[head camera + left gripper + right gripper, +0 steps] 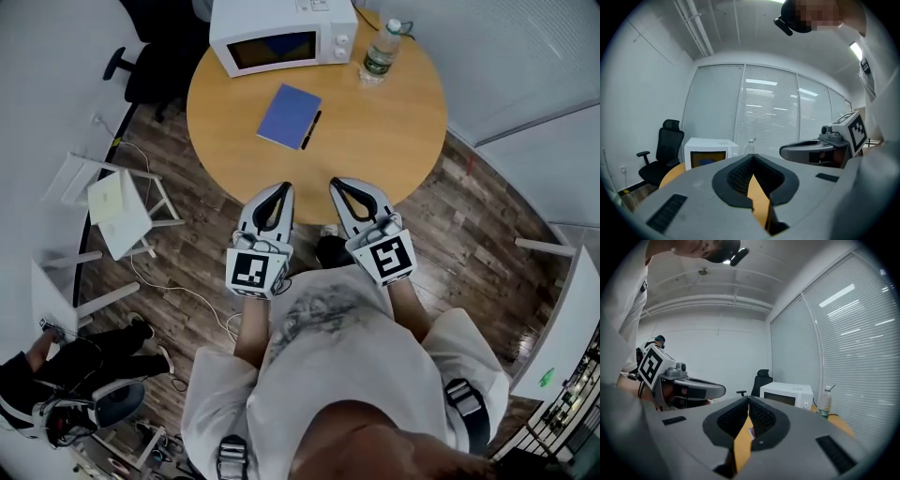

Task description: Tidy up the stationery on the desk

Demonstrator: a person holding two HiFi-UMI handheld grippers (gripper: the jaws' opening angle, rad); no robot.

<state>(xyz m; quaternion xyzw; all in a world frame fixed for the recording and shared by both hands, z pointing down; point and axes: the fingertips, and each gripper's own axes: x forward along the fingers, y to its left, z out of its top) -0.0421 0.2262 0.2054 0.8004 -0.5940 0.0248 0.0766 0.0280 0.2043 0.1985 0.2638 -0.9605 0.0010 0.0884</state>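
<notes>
While both grippers hovered at the near rim of the round table [403, 141], you had nothing in either. The left gripper [284, 186] had its jaws pressed together on air, and the right gripper [335, 181] was closed the same way, with only tabletop showing past the tips. The stationery lay well ahead of them, toward the middle of the table: a blue notebook [289, 115] lying flat, and a black pen [311, 129] just beside its right edge, touching it or nearly so. Behind them stood a white microwave [281, 33] and a water bottle [381, 52], apart from the stationery. The pen looked light, slim and rigid, likely to roll or skid if nudged, so a pinch across the middle of its barrel seemed the surest hold. The notebook looked thin and light, its cover probably a little flexible. Flat on the wood it offered little to grab, so an edge or corner was probably the place, once you had opened the jaws.
</notes>
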